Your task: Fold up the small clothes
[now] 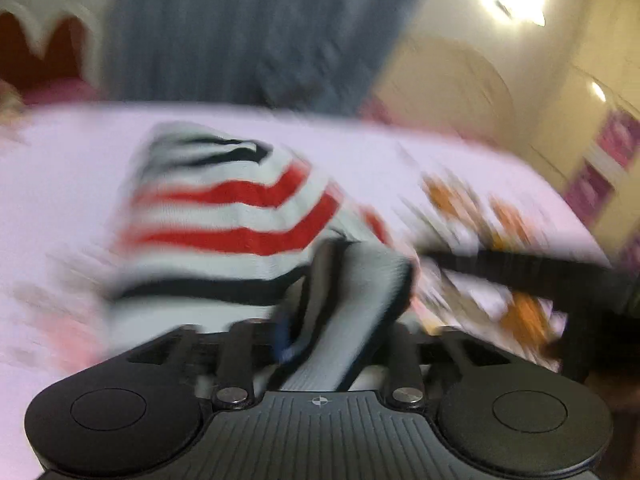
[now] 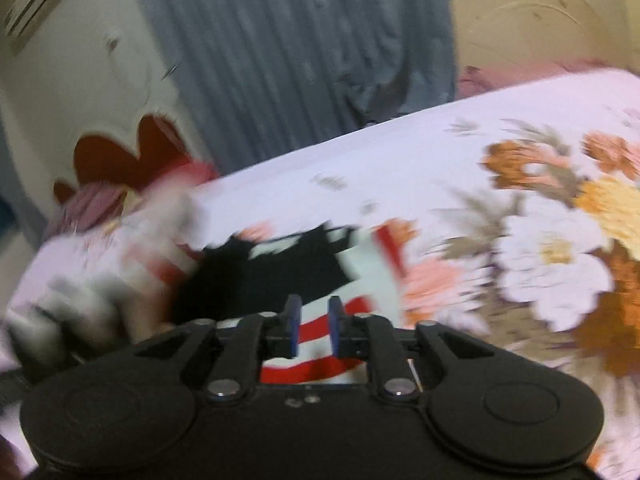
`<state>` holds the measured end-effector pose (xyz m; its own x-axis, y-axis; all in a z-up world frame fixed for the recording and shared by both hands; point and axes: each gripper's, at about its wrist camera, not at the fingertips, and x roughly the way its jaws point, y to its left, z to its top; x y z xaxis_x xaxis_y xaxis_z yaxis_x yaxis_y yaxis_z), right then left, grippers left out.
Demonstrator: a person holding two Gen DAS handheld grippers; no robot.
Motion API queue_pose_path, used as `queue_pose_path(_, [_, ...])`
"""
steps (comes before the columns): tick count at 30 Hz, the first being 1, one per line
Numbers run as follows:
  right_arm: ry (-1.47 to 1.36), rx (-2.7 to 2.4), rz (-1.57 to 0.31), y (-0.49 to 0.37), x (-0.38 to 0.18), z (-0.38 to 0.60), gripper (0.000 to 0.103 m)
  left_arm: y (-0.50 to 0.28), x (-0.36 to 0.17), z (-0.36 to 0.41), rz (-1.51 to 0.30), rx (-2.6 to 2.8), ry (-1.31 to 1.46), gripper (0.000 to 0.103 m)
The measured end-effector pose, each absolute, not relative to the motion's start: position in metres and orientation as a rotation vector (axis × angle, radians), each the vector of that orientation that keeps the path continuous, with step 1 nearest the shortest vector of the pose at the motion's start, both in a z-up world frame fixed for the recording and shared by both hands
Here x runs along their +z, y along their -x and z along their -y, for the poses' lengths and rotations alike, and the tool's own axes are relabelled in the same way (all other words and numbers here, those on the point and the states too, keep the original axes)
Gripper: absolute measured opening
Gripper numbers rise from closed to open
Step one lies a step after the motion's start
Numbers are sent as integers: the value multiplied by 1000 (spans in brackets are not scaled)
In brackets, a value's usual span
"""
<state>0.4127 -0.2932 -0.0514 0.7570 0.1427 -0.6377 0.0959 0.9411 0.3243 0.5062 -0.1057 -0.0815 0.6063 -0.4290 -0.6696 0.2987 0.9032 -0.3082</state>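
A small striped garment [image 1: 224,216], white with red and black stripes, lies bunched on the floral bedsheet [image 1: 60,184]. In the left wrist view my left gripper [image 1: 316,320] is shut on a grey-white fold of the garment that drapes over its fingers. In the right wrist view my right gripper [image 2: 314,324] is open, its blue-padded fingers [image 2: 335,320] a little apart, hovering just above the garment [image 2: 320,344], holding nothing. The left gripper appears as a blurred dark and grey shape at the left [image 2: 60,312]. Both views are motion-blurred.
The bedsheet [image 2: 440,152] with orange and white flowers covers the bed. A grey curtain [image 2: 300,48] hangs behind the bed. A red headboard [image 2: 120,152] and pink pillow lie at the far left. The other gripper's dark body [image 1: 540,276] crosses the right.
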Motion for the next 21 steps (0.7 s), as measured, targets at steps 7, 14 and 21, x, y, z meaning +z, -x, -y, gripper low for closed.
queue_pose_path(7, [-503, 127, -743, -401, -52, 346, 56, -471, -36, 75, -664, -441, 276, 53])
queue_pose_path(14, [-560, 266, -874, -429, -85, 311, 56, -493, -61, -4, -720, -230, 264, 41])
queue_pose_path(21, [-464, 279, -982, -455, -108, 271, 47, -500, -106, -8, -776, -262, 235, 40])
